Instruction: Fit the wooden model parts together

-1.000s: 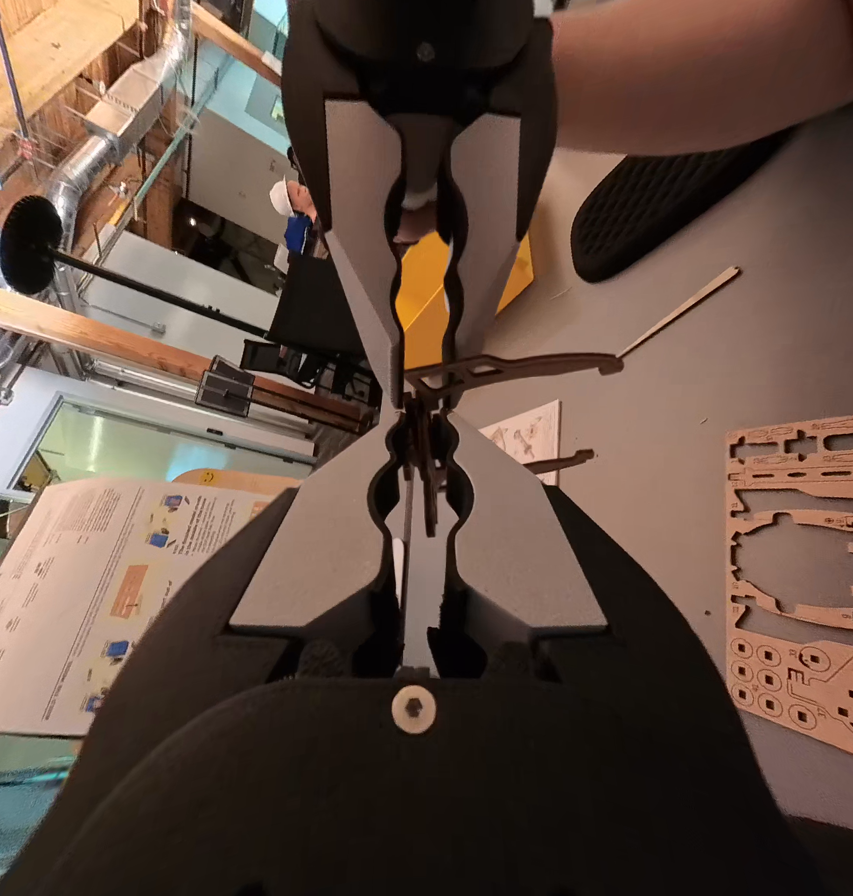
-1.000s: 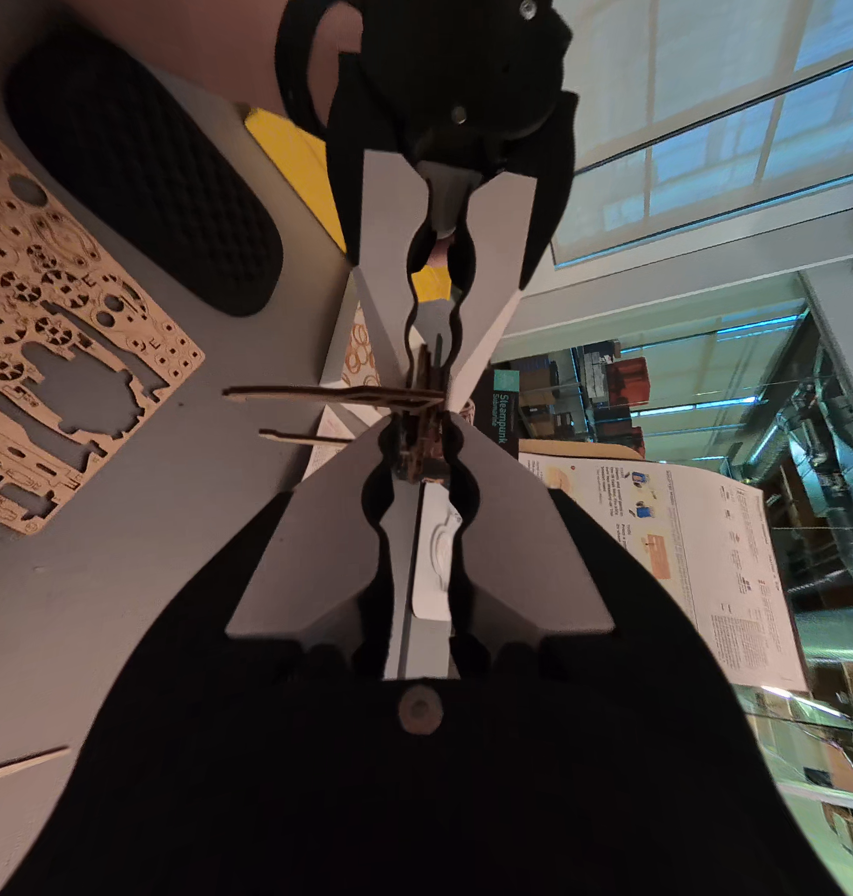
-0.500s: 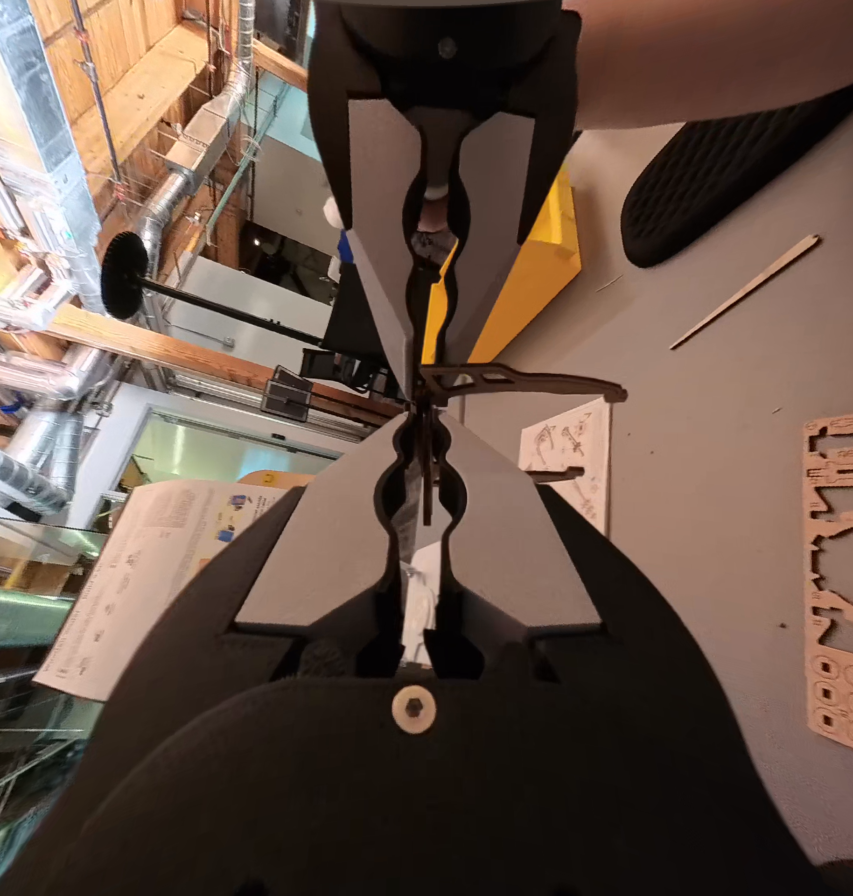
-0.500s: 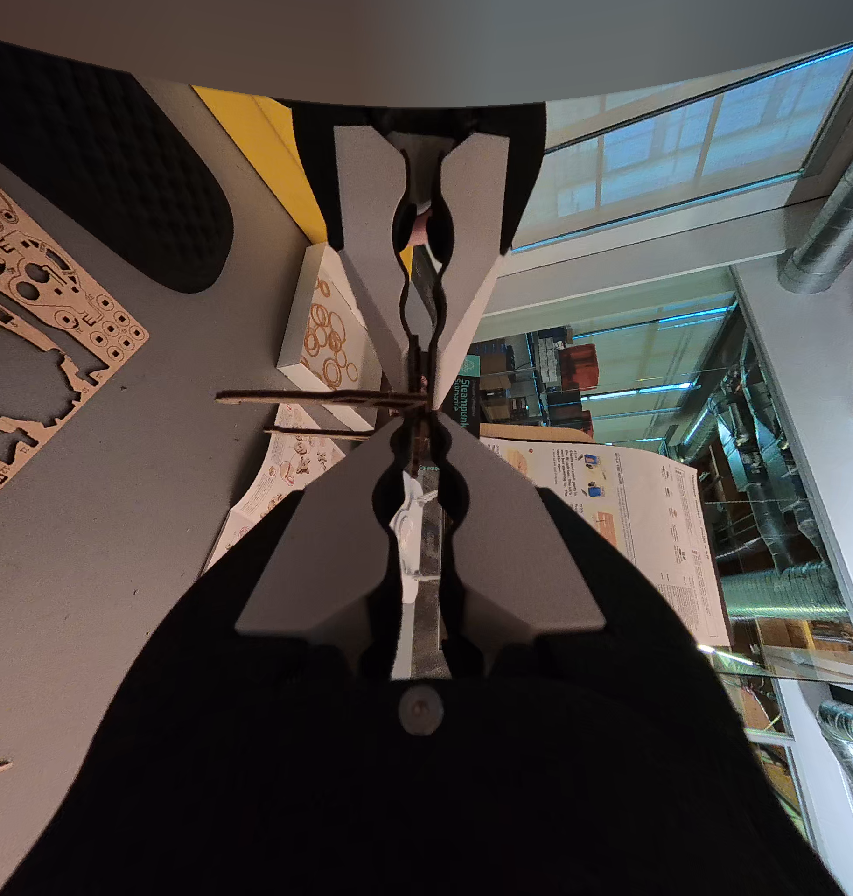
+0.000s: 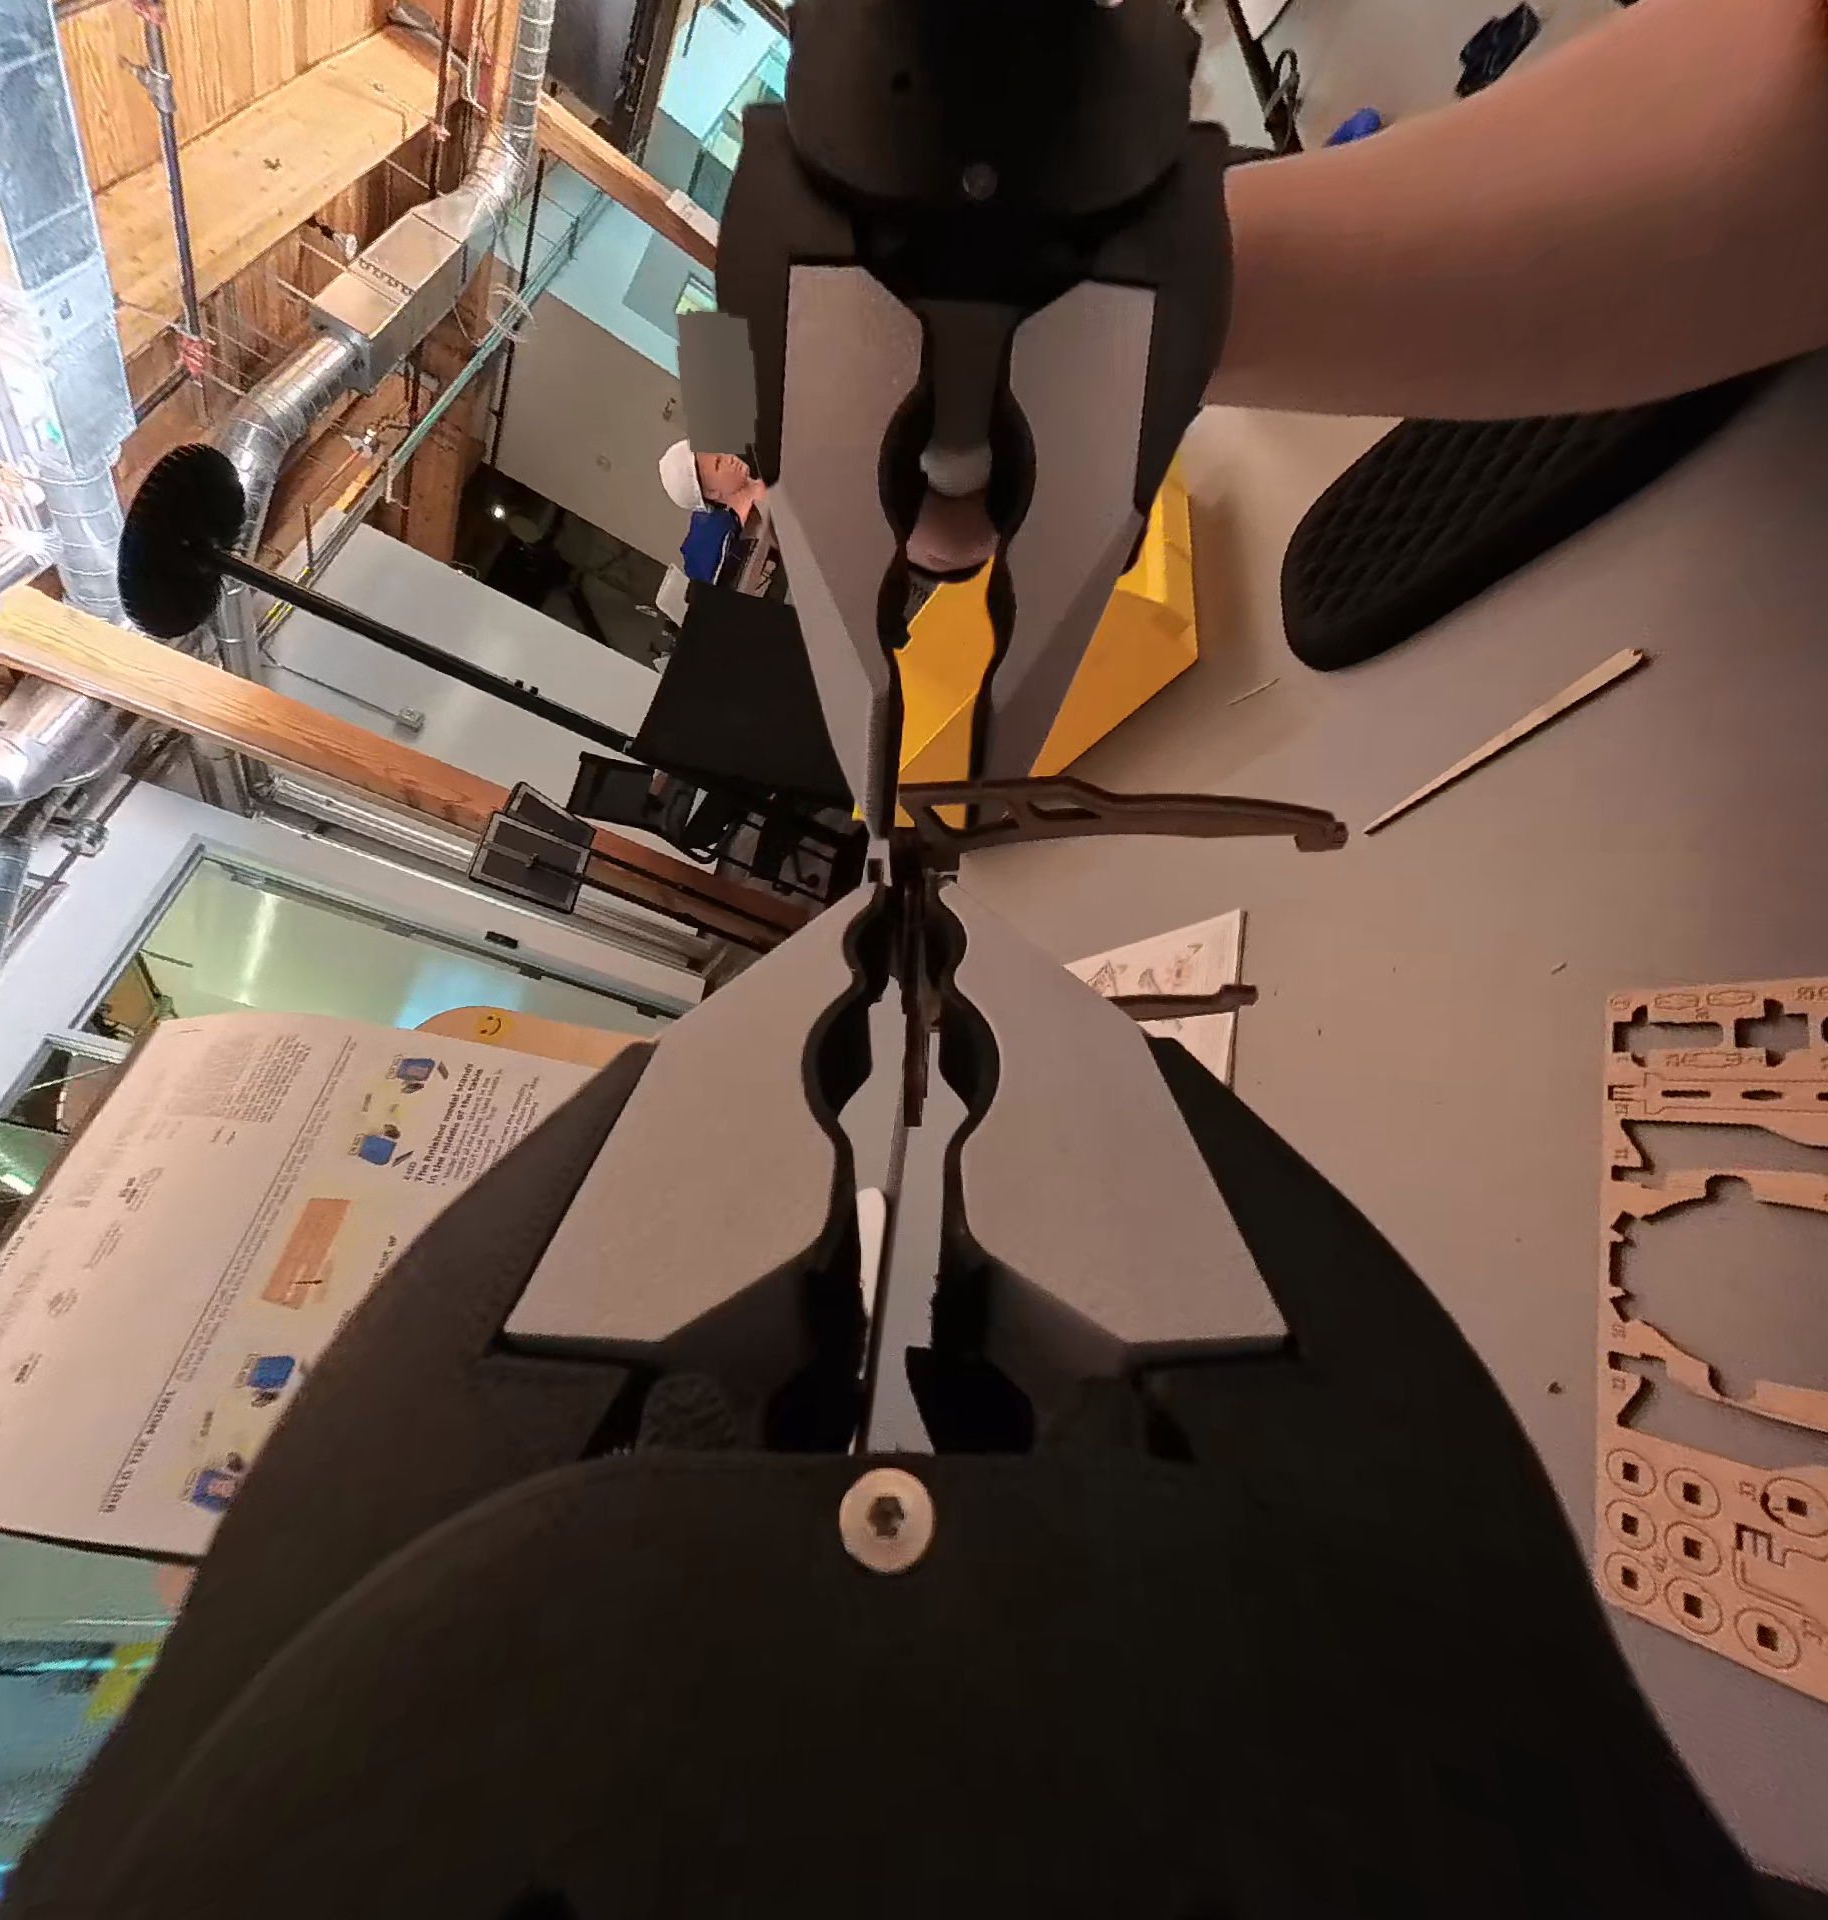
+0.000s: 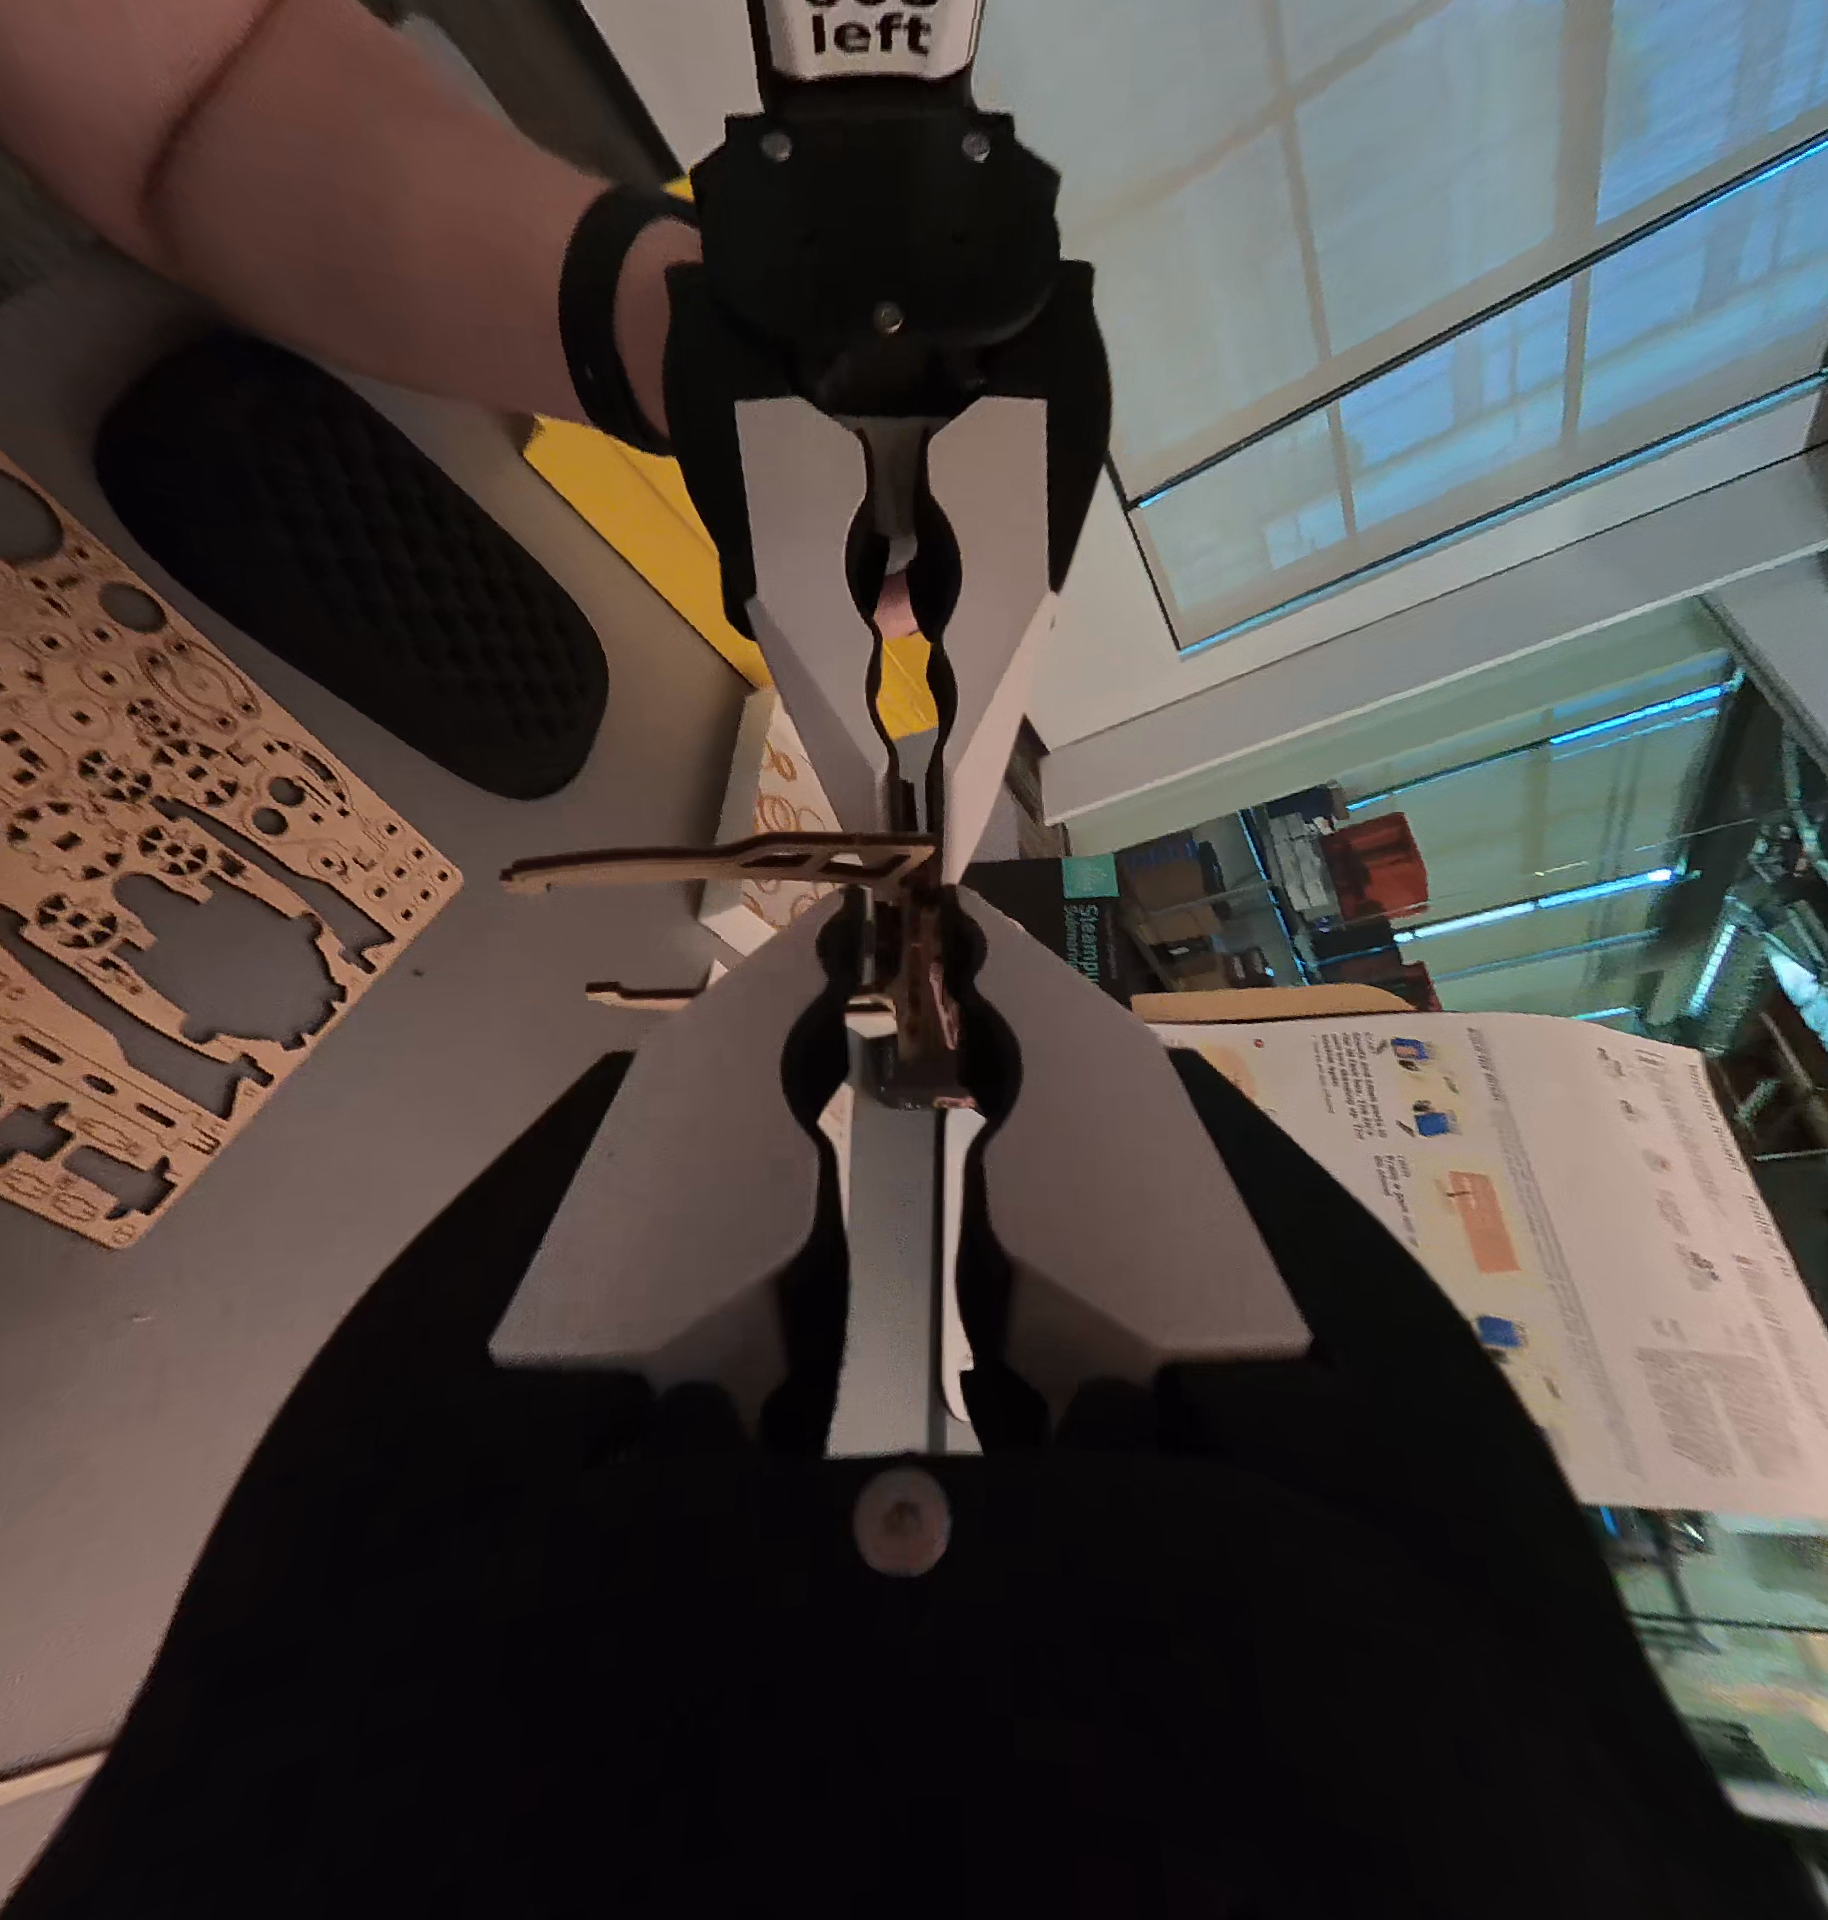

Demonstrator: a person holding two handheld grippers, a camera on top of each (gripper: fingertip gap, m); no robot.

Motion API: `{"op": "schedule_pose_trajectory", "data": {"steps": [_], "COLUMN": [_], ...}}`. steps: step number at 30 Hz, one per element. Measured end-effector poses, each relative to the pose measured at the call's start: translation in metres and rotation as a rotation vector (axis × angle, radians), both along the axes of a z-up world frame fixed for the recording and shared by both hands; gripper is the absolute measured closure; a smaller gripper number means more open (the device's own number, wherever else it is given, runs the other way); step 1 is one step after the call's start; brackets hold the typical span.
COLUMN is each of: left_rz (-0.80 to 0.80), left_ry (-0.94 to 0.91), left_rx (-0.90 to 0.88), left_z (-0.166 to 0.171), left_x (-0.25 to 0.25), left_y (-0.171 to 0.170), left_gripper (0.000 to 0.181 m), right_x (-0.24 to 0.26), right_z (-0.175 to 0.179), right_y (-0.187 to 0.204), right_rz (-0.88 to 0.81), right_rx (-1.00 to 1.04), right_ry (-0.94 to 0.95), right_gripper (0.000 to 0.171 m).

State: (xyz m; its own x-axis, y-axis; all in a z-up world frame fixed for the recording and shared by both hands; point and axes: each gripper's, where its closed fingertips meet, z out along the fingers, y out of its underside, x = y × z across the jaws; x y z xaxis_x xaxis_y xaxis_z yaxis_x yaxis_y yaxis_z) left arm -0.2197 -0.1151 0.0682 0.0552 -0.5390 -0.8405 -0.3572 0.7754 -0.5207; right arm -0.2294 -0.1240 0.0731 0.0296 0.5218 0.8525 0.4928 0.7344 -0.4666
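Both views have shifted since the earlier frame; grip unchanged. Left claw [image 5: 905,894] and right claw [image 6: 905,894] meet tip to tip, each clamped on the wooden model part [image 5: 1107,808] above the counter [image 5: 1512,935].

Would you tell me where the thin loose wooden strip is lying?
In the left wrist view, the wooden strip lies on the grey table, upper right, beside the black pad.

A: Entry one, cut sheet [image 5: 1741,1299]?
B: Cropped at the frame's right edge in the left wrist view; the other sheet [image 6: 141,883] runs off the left edge in the right wrist view.

A: Entry two, wooden parts [image 6: 915,997]?
B: The joint is hidden between the closed jaws, so how the pieces meet is unreadable.

A: Entry three, leaflet [image 6: 1575,1247]?
B: Partly covered by the right gripper [image 6: 915,904] body; print too small.
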Motion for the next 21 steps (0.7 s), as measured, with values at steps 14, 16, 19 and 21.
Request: {"op": "schedule_pose_trajectory", "data": {"steps": [14, 16, 19, 21], "left_rz": [-0.083, -0.107, -0.122, -0.121], "left_ry": [-0.055, -0.072, -0.084, -0.089], "left_rx": [-0.218, -0.232, -0.277, -0.287], "left_z": [0.005, 0.007, 0.009, 0.009], "left_x": [0.003, 0.004, 0.003, 0.003], "left_y": [-0.009, -0.012, -0.013, -0.010], "left_gripper": [0.178, 0.179, 0.178, 0.178], "right_x": [-0.005, -0.004, -0.005, -0.006], "right_z": [0.003, 0.007, 0.008, 0.007], "right_y": [-0.003, -0.005, -0.005, -0.003], "right_rz": [0.032, 0.046, 0.053, 0.045], "right_rx": [0.002, 0.034, 0.020, 0.009], "right_ry": [0.039, 0.056, 0.077, 0.082], "right_gripper": [0.158, 0.160, 0.160, 0.159]}}
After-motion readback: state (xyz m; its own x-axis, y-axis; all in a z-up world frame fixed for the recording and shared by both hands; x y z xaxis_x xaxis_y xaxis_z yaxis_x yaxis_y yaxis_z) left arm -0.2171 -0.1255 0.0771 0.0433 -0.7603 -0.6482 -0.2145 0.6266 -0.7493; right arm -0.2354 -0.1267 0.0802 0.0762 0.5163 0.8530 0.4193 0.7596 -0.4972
